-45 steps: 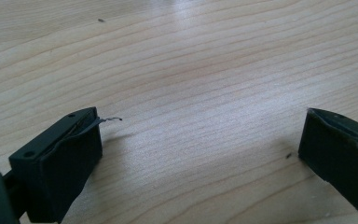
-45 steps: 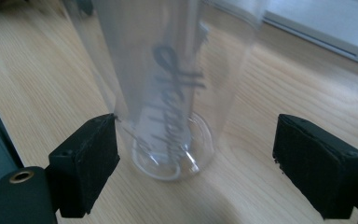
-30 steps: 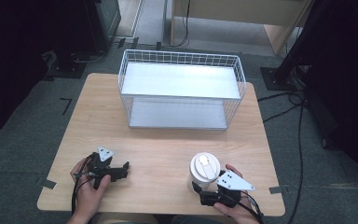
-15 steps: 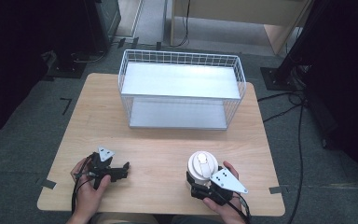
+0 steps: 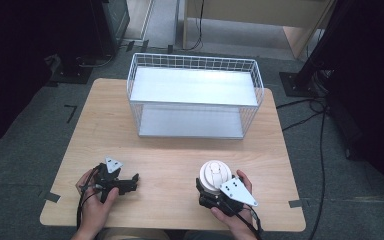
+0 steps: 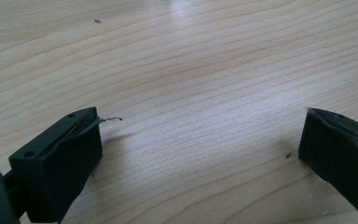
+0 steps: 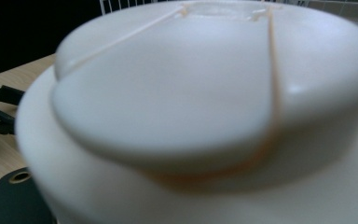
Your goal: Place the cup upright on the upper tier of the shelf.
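We see a wooden bench with a white wire basket standing toward its far edge, open side facing us. Near the front-right part of the bench stands a white lidded cup, its domed lid looming close and blurred in the right gripper view. The right gripper, held in the right hand, sits right against the cup's near side; we cannot tell whether its jaws are closed on the cup or merely beside it. Near the front-left corner, the left hand holds the left gripper low over bare wood, and the left gripper view shows its jaws spread wide apart with nothing between them.
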Motion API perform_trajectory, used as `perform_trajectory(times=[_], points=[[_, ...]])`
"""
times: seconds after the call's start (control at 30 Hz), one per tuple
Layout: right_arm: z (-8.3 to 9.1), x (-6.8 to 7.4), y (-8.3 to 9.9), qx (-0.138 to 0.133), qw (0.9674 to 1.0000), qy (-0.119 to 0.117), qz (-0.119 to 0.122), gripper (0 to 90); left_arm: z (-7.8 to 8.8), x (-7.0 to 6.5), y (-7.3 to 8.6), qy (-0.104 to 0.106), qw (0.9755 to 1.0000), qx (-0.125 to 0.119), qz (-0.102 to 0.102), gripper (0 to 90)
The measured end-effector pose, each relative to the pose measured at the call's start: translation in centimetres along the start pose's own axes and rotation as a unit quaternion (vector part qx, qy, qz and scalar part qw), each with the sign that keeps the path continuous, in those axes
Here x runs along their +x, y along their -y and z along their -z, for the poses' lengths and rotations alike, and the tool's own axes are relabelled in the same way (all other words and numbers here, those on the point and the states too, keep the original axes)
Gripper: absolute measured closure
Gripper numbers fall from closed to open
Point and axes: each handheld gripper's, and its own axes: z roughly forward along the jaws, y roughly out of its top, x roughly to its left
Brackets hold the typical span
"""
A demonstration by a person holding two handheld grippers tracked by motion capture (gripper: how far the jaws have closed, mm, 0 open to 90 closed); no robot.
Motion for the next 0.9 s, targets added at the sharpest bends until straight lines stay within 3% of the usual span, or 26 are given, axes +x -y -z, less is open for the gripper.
perform_trajectory(times=[0.6,0.9], points=[[0.2,0.16,-0.19,-0.003,0.9999,0.01,0.005,14.6,0.0,-0.01,0.0,0.002,1.0,0.0,-0.002,0.0],[0.71,-0.12,0.19,-0.001,0.9999,0.0,0.015,14.3,0.0,-0.01,0.0,0.002,1.0,0.0,-0.002,0.0]])
